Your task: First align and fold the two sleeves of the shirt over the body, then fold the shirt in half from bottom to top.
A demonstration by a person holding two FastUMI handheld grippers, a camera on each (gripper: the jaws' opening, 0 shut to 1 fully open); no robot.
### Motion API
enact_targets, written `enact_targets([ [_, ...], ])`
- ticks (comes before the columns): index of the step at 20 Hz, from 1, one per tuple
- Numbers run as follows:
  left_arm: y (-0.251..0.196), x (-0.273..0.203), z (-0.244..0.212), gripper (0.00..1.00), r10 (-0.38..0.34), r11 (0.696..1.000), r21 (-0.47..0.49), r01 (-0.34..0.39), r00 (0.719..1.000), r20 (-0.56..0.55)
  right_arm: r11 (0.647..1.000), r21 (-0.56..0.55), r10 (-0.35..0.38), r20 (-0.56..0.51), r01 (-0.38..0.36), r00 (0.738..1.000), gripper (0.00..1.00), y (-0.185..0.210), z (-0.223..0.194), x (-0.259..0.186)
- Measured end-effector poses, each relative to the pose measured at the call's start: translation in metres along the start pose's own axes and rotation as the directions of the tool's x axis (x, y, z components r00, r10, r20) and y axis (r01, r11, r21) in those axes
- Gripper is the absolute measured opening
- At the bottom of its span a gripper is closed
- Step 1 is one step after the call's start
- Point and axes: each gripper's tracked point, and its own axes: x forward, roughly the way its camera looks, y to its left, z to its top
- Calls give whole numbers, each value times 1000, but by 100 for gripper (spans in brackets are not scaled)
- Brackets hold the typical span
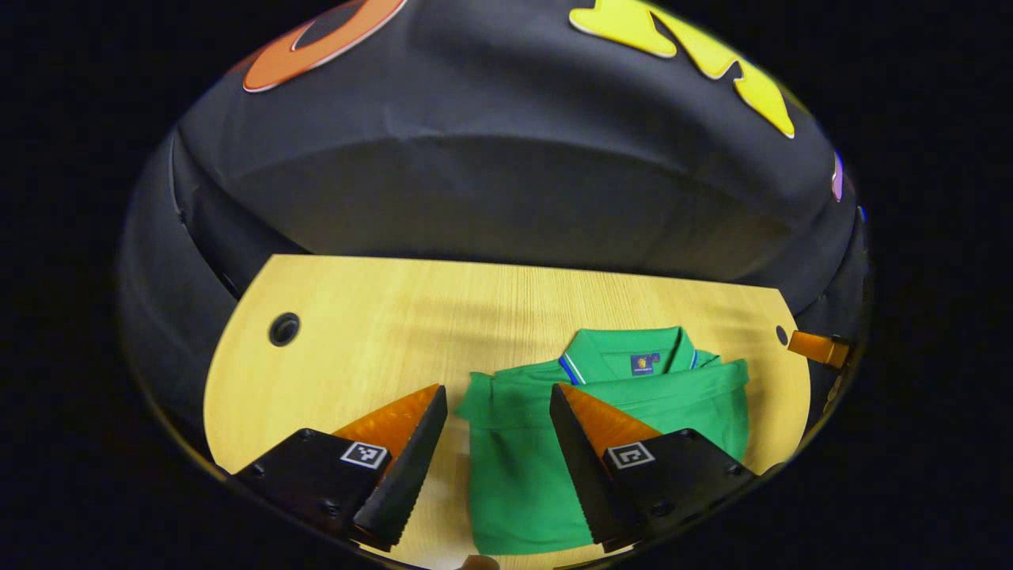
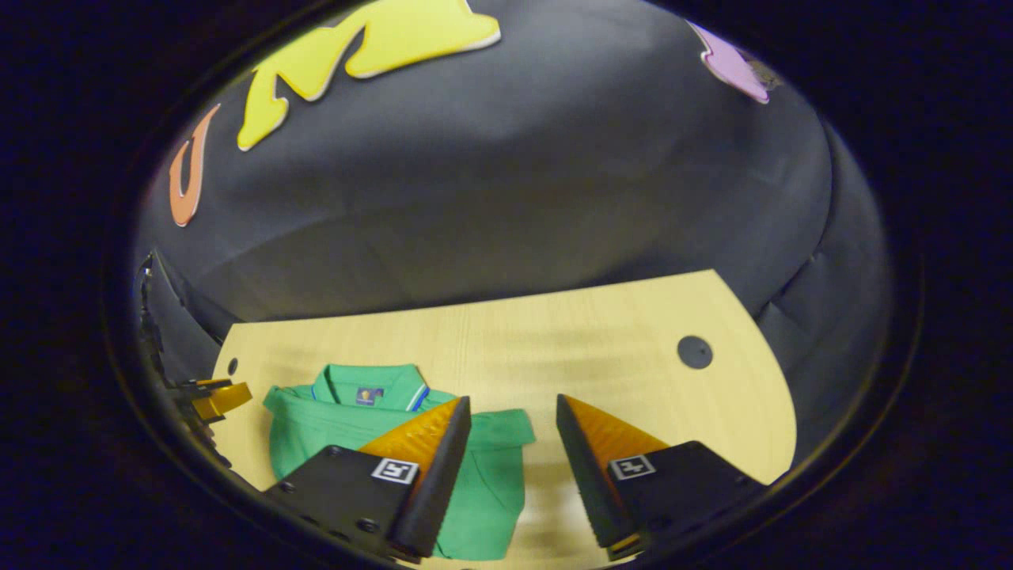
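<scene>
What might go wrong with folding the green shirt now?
1. Both sleeves already lie folded over the green polo shirt on the light wooden table, but loosely; lifting the bottom hem may drag them out.
2. The left tool and the right tool are both open and hold nothing. If they pinch the hem unevenly, the half-fold may come out crooked.
3. The shirt's bottom edge lies near the table's front edge, so it might slip off.

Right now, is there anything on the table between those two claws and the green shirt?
Nothing visible. The green shirt lies flat on the wooden table, sleeves already folded in, and both the left gripper and right gripper hang open just above it.
</scene>
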Motion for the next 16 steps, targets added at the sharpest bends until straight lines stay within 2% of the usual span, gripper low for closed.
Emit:
enact_targets([
  [1, 2, -21, 11, 85, 7, 1000, 1, -8, 999, 37, 1000, -23, -7, 40, 8, 999, 71, -1, 12, -20],
  [4, 3, -85, 39, 90, 13, 1000, -4, -13, 990, 141, 996, -86, -8, 167, 23, 986, 89, 12, 45, -88],
  [8, 13, -178, 71, 90, 28, 998, 42, -42, 955, 296, 980, -194, 29, 339, 40, 940, 96, 47, 70, -196],
  [10, 14, -222, 82, 93, 38, 997, 49, -60, 927, 374, 968, -247, 53, 401, 52, 914, 92, 68, 68, -248],
  [11, 16, -241, 83, 94, 44, 996, 48, -69, 914, 403, 967, -246, 50, 430, 64, 902, 96, 75, 66, -269],
  [16, 14, -335, 66, 97, 56, 998, -9, -59, 865, 499, 965, -259, 109, 501, 29, 858, 93, 118, 40, -358],
])
